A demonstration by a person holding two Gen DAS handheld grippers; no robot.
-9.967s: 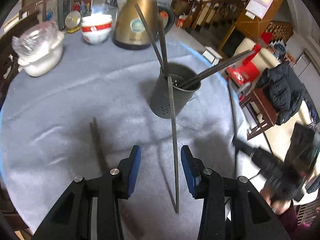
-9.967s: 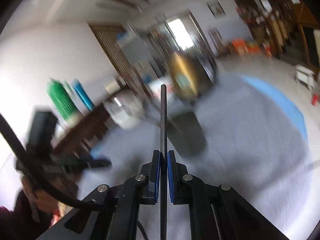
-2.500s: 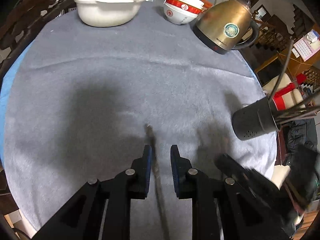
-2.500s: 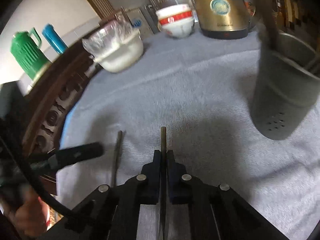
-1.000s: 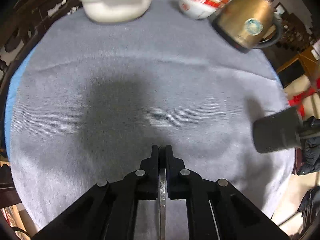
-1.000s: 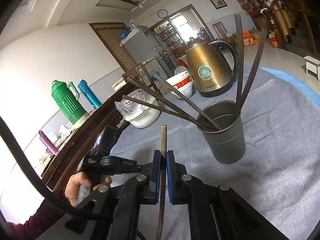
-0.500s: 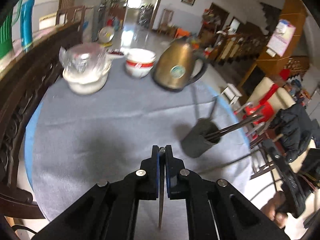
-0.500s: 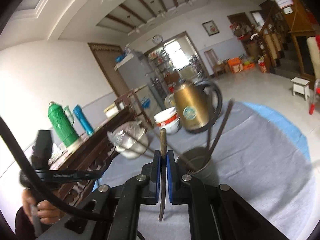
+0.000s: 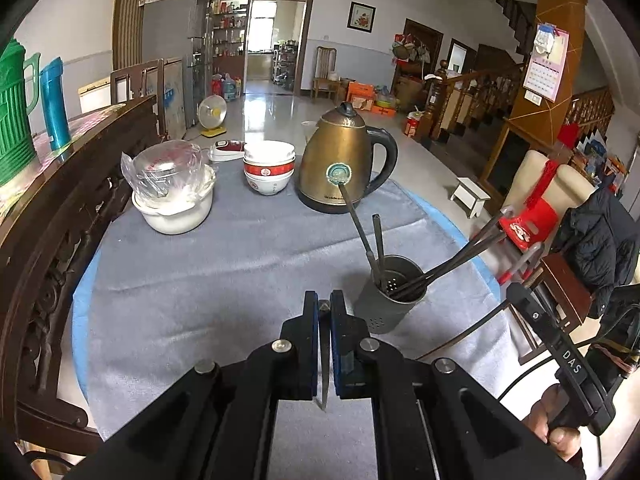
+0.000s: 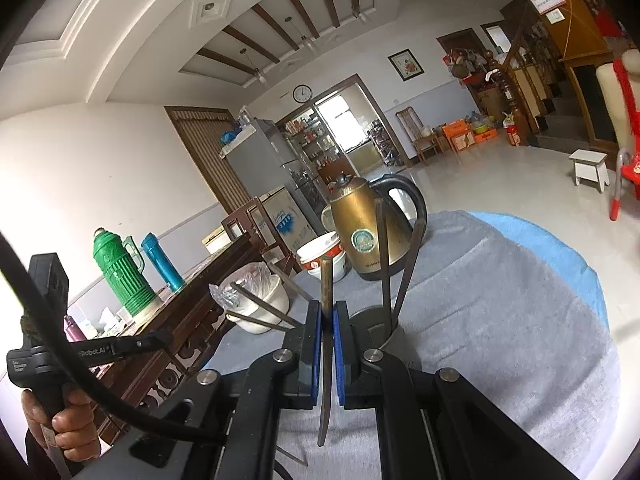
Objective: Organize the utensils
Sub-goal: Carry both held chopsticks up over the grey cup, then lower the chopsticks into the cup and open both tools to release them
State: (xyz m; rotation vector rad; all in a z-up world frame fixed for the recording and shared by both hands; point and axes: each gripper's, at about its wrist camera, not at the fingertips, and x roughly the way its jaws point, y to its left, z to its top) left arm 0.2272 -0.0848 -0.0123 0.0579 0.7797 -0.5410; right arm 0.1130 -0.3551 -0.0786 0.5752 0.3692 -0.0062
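A dark grey perforated utensil holder (image 9: pixel 390 300) stands on the grey cloth right of centre and holds several dark chopsticks that lean out. My left gripper (image 9: pixel 325 307) is shut on one chopstick (image 9: pixel 325 360), held above the cloth just left of the holder. My right gripper (image 10: pixel 328 310) is shut on another chopstick (image 10: pixel 326 320) that points upright; the holder (image 10: pixel 368 330) sits directly behind its fingers, mostly hidden, with several chopsticks sticking up from it.
A brass kettle (image 9: pixel 340 166), stacked red-and-white bowls (image 9: pixel 268 168) and a white pot under plastic wrap (image 9: pixel 174 192) stand at the far side of the round table (image 9: pixel 180 280). A dark wooden chair back (image 9: pixel 48 220) lines the left edge.
Both grippers have lifted off the cloth with their chopsticks and now stand beside the holder. The left closed on its chopstick about a second ago.
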